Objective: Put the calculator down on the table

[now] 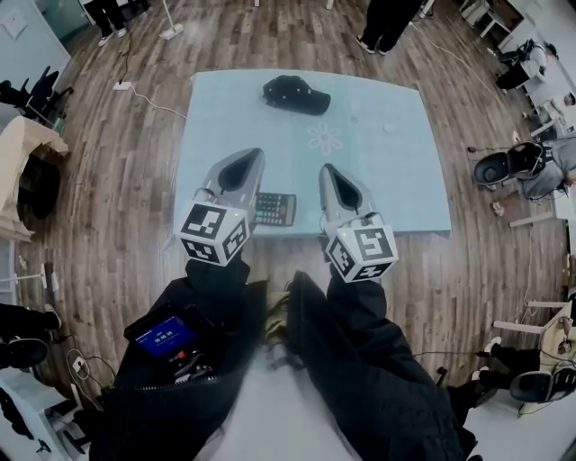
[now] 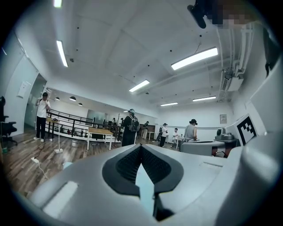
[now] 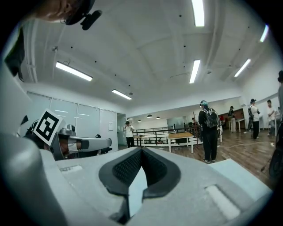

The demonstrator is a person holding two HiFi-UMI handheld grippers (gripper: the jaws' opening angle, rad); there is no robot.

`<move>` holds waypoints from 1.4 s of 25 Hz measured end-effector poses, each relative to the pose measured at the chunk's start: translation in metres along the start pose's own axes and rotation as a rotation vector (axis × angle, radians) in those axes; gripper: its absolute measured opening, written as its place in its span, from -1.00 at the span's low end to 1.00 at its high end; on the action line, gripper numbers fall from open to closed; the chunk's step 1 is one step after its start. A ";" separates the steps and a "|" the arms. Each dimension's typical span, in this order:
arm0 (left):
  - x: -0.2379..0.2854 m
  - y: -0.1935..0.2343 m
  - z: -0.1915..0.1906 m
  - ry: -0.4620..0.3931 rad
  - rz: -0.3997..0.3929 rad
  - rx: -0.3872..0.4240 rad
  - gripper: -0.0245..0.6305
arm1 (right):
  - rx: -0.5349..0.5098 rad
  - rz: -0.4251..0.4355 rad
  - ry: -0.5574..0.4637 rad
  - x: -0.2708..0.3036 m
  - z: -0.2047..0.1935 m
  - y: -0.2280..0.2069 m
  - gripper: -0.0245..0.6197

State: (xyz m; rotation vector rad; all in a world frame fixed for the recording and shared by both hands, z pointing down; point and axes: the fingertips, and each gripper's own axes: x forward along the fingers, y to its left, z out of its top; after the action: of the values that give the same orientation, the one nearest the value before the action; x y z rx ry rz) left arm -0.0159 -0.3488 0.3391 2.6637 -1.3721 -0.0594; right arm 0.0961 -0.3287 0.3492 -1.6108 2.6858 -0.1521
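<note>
The dark calculator (image 1: pixel 274 209) lies flat on the pale blue table (image 1: pixel 387 180) near its front edge, its left end hidden behind my left gripper (image 1: pixel 254 154). Neither gripper touches it. Both grippers are held well above the table and point level across the room. The left gripper (image 2: pixel 141 146) is shut, pads meeting at the tip with nothing between them. My right gripper (image 1: pixel 326 168) is beside it, to the right of the calculator. In the right gripper view the right gripper (image 3: pixel 142 150) is likewise shut and empty.
A black cap-like object (image 1: pixel 296 94) lies at the table's far side. A person (image 1: pixel 387 22) stands beyond the far edge. Chairs (image 1: pixel 504 167) and desks line the right. A person with a backpack (image 3: pixel 208 130) stands on the wooden floor.
</note>
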 end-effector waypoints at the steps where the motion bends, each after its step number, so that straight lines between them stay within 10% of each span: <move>1: 0.000 -0.002 0.005 -0.010 -0.002 0.007 -0.93 | -0.016 -0.008 -0.004 0.000 0.006 0.000 -0.93; 35: 0.003 -0.012 0.025 -0.044 0.008 0.066 -0.93 | -0.141 -0.082 -0.091 0.000 0.054 0.005 -0.94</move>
State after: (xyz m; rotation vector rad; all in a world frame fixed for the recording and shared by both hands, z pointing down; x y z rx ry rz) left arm -0.0074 -0.3468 0.3131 2.7259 -1.4215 -0.0738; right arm 0.0947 -0.3303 0.2949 -1.7206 2.6166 0.1105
